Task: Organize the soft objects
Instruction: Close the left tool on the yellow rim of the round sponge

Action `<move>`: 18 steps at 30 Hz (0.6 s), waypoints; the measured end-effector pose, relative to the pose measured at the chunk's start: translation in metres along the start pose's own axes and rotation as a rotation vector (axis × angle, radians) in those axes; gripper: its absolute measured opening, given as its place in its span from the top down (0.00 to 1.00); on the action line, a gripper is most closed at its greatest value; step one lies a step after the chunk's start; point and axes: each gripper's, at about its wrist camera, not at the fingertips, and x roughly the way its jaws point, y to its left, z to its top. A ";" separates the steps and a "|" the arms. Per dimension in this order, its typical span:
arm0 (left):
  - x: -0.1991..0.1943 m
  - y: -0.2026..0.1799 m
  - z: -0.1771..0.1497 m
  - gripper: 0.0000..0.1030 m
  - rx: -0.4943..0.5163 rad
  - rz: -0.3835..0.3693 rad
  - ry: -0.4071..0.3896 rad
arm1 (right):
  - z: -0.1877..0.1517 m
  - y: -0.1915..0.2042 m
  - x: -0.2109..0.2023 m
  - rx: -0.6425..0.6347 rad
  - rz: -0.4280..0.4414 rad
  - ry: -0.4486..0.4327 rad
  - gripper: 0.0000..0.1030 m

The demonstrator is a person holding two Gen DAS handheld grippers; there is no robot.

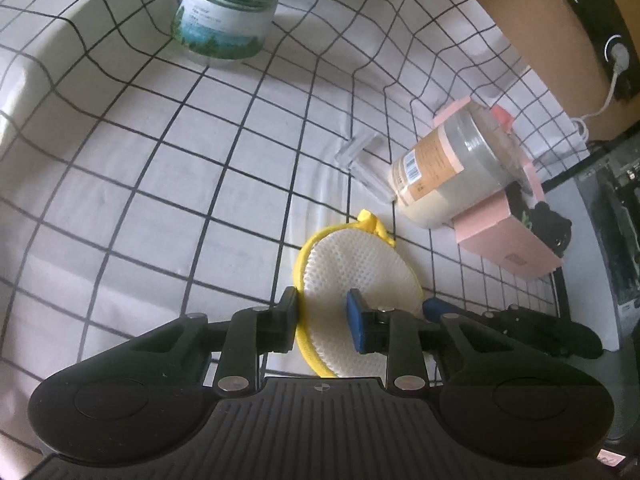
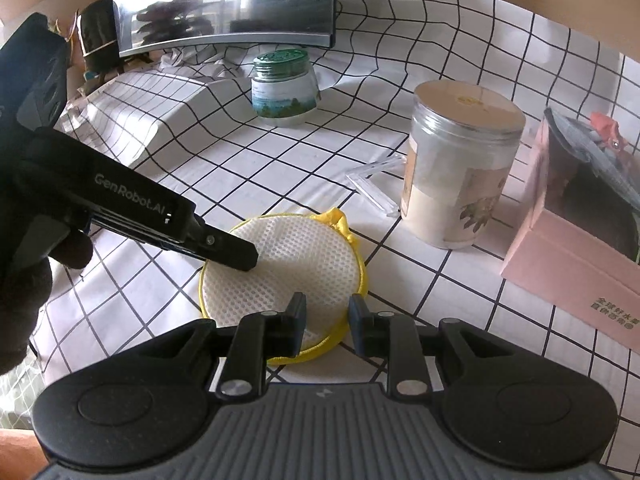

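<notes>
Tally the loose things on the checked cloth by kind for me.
Jars: 2, green-lidded jar, tall clear jar
Mesh pads: 1, yellow-rimmed pad
Boxes: 1, pink box
Clear plastic stands: 1
Total: 5

left gripper: black body, ribbed grey-black plate at the base with a small round mark at its top edge; two rounded black side lobes, each with an oval recess
left gripper linkage: black bars, silver round screw heads at the pivots
left gripper fingers: black, blue pad faces
left gripper side, seen from the right wrist: white lettering "GenRobot.AI" on a black housing
right gripper: same build, ribbed grey plate, black lobes, silver screws, dark blue-edged pads
hand: black glove
</notes>
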 end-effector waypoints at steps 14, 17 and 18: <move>0.013 -0.013 -0.013 0.78 0.048 -0.116 0.036 | 0.004 -0.019 -0.040 0.075 -0.087 -0.047 0.71; 0.016 -0.004 -0.013 0.78 -0.011 -0.159 0.027 | 0.000 -0.045 -0.031 0.183 -0.080 0.019 0.71; 0.017 -0.003 -0.013 0.78 -0.025 -0.171 0.024 | -0.003 -0.046 -0.027 0.190 -0.070 0.036 0.71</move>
